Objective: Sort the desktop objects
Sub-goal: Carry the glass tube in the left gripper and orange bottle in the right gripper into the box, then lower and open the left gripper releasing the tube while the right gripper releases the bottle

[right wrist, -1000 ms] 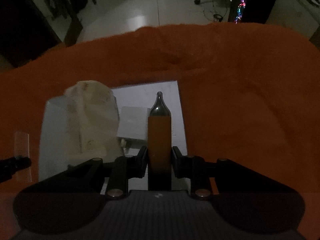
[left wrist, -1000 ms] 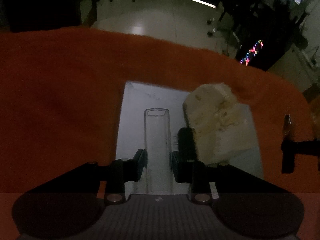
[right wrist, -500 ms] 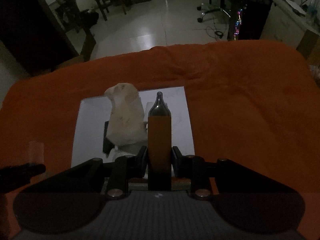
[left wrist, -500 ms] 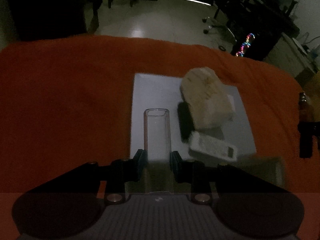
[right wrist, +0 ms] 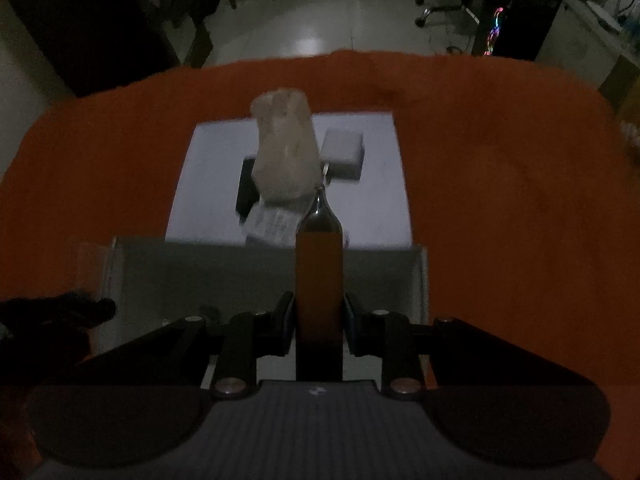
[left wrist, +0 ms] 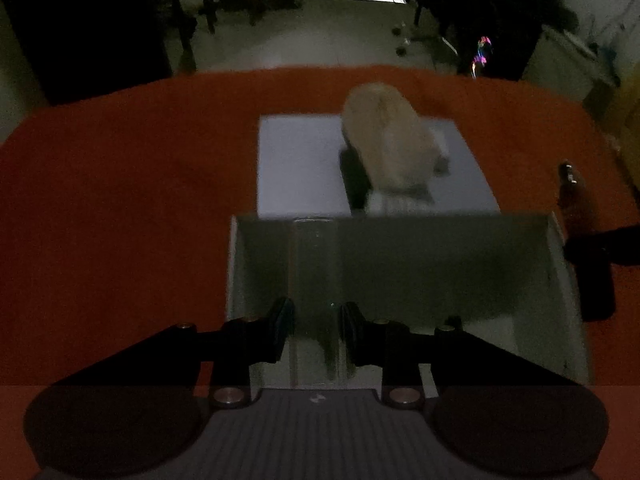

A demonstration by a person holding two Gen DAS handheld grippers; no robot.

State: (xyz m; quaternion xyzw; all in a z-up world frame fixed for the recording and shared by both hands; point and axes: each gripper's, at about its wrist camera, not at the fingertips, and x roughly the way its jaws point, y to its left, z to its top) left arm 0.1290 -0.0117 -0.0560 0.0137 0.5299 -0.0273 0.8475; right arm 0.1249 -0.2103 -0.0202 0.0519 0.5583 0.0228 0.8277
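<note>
No legible writing anywhere; dim & blurry.

Left gripper (left wrist: pixel 316 316): fingers nearly closed, pinching a clear tube (left wrist: pixel 314 264), glassy, straight-walled, open flat rim at top, upright. Tube sits over the left part of a grey bin (left wrist: pixel 560 280), which is rectangular w/ smooth plain walls, prob. plastic; can't tell if the tube touches the bin floor.

Right gripper (right wrist: pixel 318 316): fingers closed tight on a bottle (right wrist: pixel 319 264), which has an amber-orange square-ish body, rounded dark shoulder and thin neck, upright, over the right half of the bin (right wrist: pixel 420 280).

Taking the bin as landmark:
- Just beyond its far wall: white sheet (left wrist: pixel 296 160), flat, matte, rectangular.
- On the sheet, beyond the bin: crumpled beige bag (left wrist: pixel 390 140), soft & wrinkled, standing up; flat black slab (left wrist: pixel 354 180) at its left foot; small white ribbed item (right wrist: pixel 272 224) at its near foot, nearest the bin wall; pale grey flat box (right wrist: pixel 344 148) to the bag's right.
- All around the bin: orange cloth (left wrist: pixel 120 200), fuzzy, creased, covering the counter.

In left view the bottle (left wrist: pixel 574 200) shows right of the bin, w/ the dark right gripper under it.

Room past the counter: pale glossy tile floor (right wrist: pixel 312 32), dark furniture, chair legs, PC tower w/ RGB lights (right wrist: pixel 496 28) far right.
</note>
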